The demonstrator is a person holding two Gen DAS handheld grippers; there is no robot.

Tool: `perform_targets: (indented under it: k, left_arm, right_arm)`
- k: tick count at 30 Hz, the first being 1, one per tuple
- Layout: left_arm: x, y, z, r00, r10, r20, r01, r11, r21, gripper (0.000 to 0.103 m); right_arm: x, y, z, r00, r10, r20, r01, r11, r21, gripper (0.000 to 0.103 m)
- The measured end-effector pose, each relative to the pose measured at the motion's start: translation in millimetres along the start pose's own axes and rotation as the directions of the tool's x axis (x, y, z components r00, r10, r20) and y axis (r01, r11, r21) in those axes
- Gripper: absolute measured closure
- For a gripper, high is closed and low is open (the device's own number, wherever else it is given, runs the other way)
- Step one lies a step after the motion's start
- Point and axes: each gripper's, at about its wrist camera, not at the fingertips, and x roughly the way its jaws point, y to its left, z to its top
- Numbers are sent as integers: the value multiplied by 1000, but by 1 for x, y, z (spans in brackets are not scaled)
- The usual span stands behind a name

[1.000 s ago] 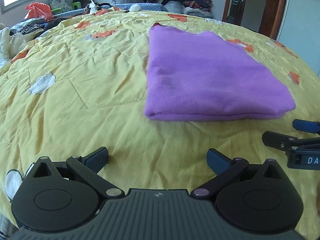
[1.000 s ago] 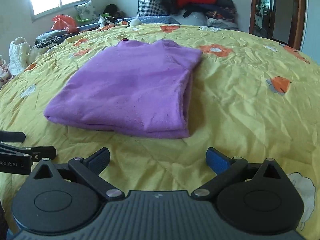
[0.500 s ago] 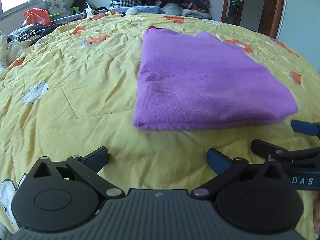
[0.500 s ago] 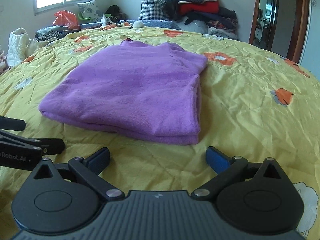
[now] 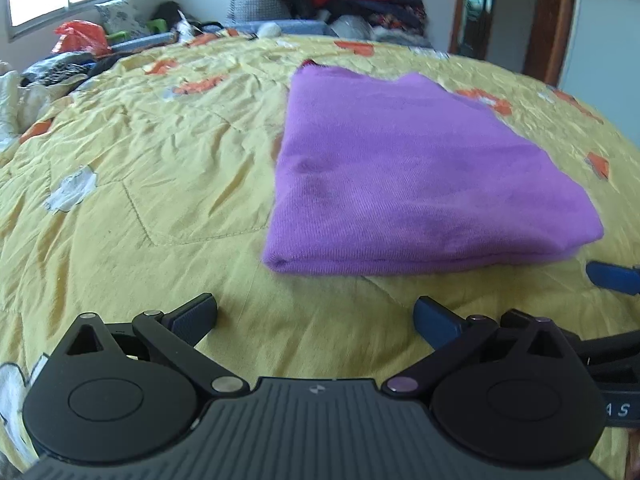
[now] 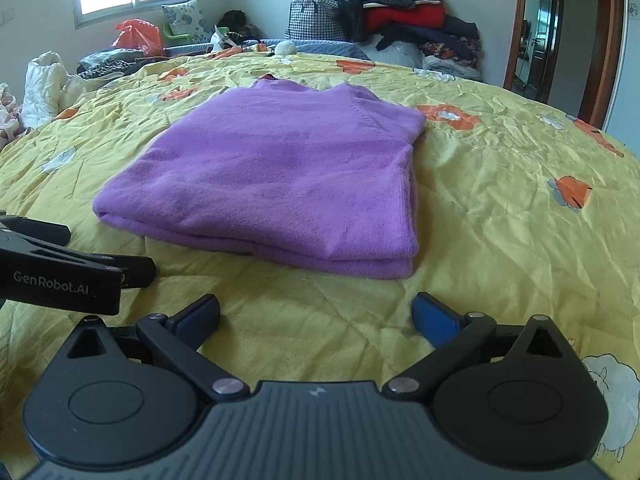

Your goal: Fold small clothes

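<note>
So we've got the purple sweater point(image 5: 420, 176) lying folded flat on the yellow quilt point(image 5: 140, 184), a neat rectangle with a doubled edge facing us. It sits just ahead of our left gripper point(image 5: 316, 314), a bit off to that gripper's right, not touching. Left jaws are spread wide with nothing between them, only quilt. Our right gripper point(image 6: 316, 312) is the same deal: wide apart, holding nothing, sweater point(image 6: 272, 176) straight ahead and slightly to its left, folded edge near the fingertips but clear of them. The two grippers sit close side by side, each one poking into the other's view. Far beyond the sweater there's a pile of clothes point(image 6: 400, 12) against the wall.
</note>
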Motion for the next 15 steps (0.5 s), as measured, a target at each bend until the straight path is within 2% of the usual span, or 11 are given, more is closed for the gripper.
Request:
perform_targets:
  k: [3,9,15]
  left_arm:
    - [-1,-3,-3,999,21,30,-21,1000,-16,0]
    - [-1,-4,-2,999,17,41,-17,1000,-15,0]
    - [2,-2,0,1000,0,20,0,1000,11,0]
  right_arm:
    - [1,0,0,1000,2,2,-2,1000,1,0]
    - [1,0,0,1000,5,3,-5,1000,-1,0]
    - [2,0,1,1000,6,5,-6,1000,-2,0]
